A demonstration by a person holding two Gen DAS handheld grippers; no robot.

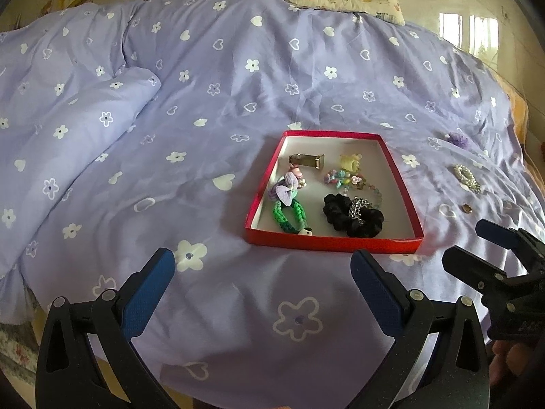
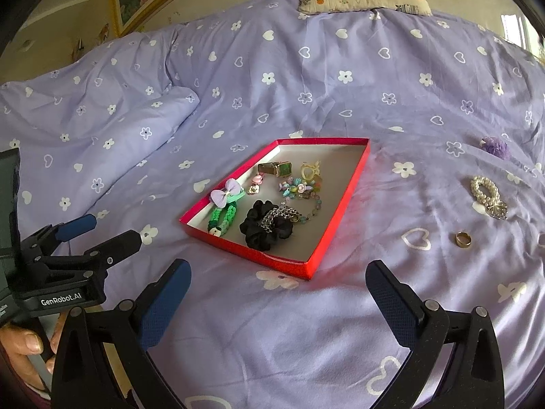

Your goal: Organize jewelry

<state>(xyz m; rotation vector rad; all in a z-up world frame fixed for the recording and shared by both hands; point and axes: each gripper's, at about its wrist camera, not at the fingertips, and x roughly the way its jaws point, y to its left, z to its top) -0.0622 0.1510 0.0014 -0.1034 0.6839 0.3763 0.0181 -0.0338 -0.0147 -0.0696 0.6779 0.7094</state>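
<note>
Most of the jewelry already lies in the red box (image 2: pixel 308 266) on the bed (image 2: pixel 306 78): a watch (image 2: pixel 276 169), a bow tie (image 2: pixel 224 192), a green band (image 2: pixel 223 220), a black scrunchie (image 2: pixel 264 230) with a chain (image 2: pixel 279 218) across it, and a bead bracelet (image 2: pixel 299 187). Three pieces remain on the bed to the right of the box: a ring (image 2: pixel 464 239) nearest, a pearl bracelet (image 2: pixel 487 196) beyond it, and a purple piece (image 2: pixel 495 148) farthest back. The task looks well over half done. The right tool (image 2: pixel 277 293) hangs above the bed in front of the box, fingers wide apart and holding nothing. The left tool (image 1: pixel 262 286) is likewise spread and empty. The ring seems the likeliest next pick for the right tool.
</note>
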